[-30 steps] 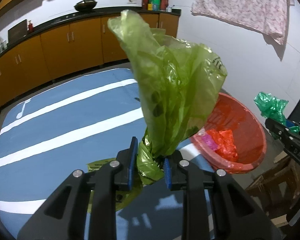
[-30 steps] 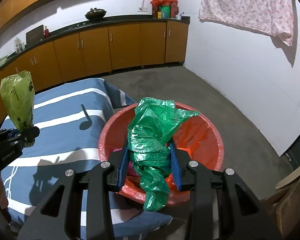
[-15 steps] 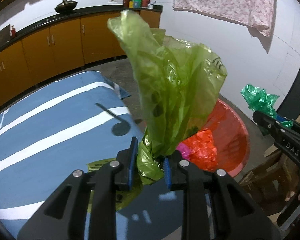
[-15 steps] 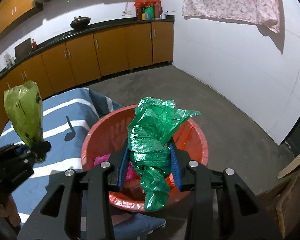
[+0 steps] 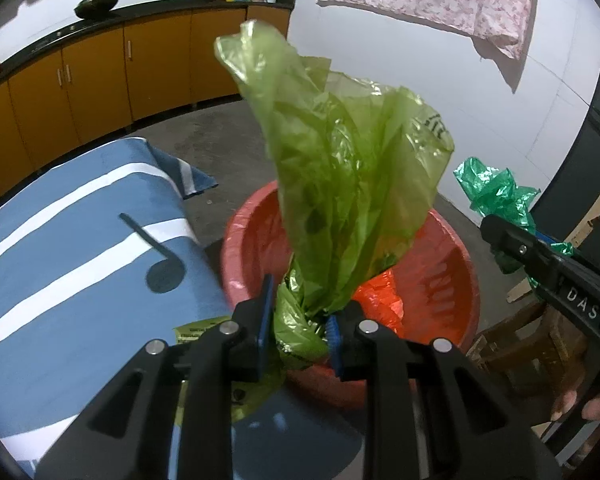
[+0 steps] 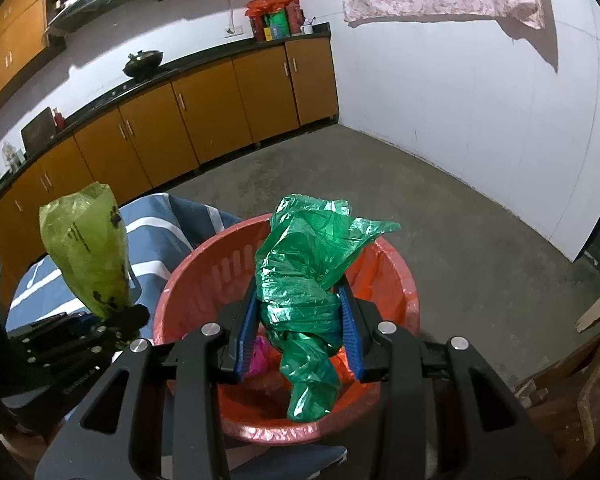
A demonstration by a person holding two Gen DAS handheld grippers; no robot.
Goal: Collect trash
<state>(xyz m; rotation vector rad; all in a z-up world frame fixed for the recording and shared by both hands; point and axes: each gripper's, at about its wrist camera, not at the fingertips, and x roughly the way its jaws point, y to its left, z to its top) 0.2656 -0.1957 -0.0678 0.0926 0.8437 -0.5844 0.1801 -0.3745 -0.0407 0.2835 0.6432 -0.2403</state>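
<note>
Kitchen with orange cabinets (image 6: 228, 108), grey floor; red basket (image 6: 400, 276) set beside blue striped cloth (image 5: 60, 248); olive bag (image 5: 340, 184) clamped in left hand-held gripper (image 5: 298, 326); green bag (image 6: 304, 280) clamped in right hand-held gripper (image 6: 298, 334), both held above the basket.

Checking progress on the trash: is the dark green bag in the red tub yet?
Not yet. The green bag is clamped in the right tool, held above the tub.

**Thin plastic, glossy and crinkled**

The olive bag (image 5: 340, 184) is thin, translucent plastic, softly creased. The green bag (image 6: 300, 288) is shinier film, sharply crinkled. The red basket (image 6: 396, 280) is smooth moulded plastic, lined with glossy red film. The blue striped cloth (image 5: 60, 248) looks matt; the floor (image 6: 420, 200) rough concrete; the cabinets (image 6: 220, 112) smooth.
</note>
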